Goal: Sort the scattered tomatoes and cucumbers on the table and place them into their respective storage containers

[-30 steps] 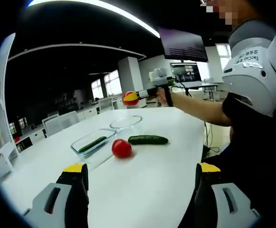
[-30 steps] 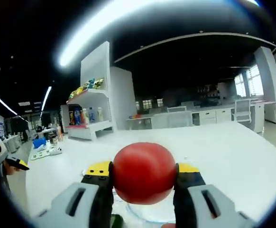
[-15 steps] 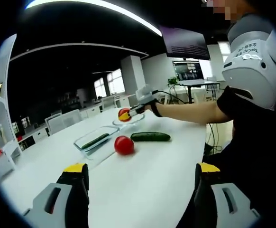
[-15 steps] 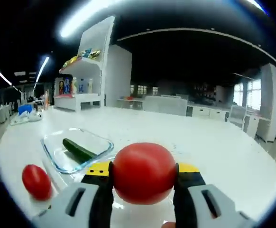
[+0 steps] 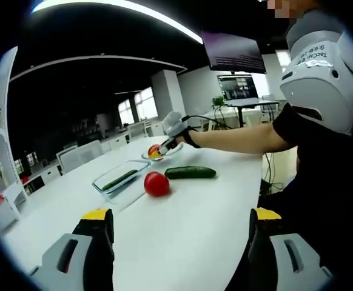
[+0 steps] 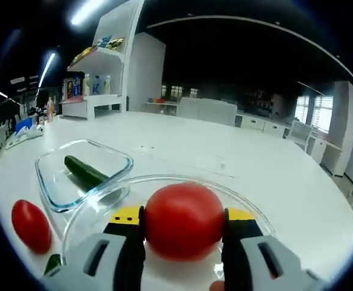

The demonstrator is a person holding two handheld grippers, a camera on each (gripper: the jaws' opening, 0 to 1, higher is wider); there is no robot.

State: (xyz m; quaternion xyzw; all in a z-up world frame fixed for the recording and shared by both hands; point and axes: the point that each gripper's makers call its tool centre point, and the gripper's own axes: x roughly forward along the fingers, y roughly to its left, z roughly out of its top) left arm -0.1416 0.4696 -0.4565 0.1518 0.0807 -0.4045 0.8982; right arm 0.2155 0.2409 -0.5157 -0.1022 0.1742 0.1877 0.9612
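Clamped between my right gripper's (image 6: 184, 225) two jaws is a red tomato (image 6: 184, 220), pressed by the yellow-tipped pads on both sides and held just above the round glass bowl (image 6: 243, 209). My left gripper (image 5: 179, 233) has its jaws spread wide with nothing between them, low over the white table (image 5: 188, 224).

From the left gripper view, the right gripper (image 5: 162, 148) holds its tomato over the round bowl (image 5: 175, 151). Just beside that bowl, nearer me, a whole cucumber (image 5: 190, 173) lies flat on the table, and a second tomato (image 5: 156, 183) sits touching or almost touching its end. Left of the bowl stands the rectangular glass dish (image 5: 117, 180), with a cucumber lying inside.

In the right gripper view, that dish (image 6: 119, 159) sits just left of the bowl, its cucumber (image 6: 85, 171) resting diagonally, and the loose tomato (image 6: 31, 225) lies near the bowl's left rim.

A white shoulder pad (image 5: 325, 73) on the person bears the word "TacCap"; the smaller characters above it are unreadable.
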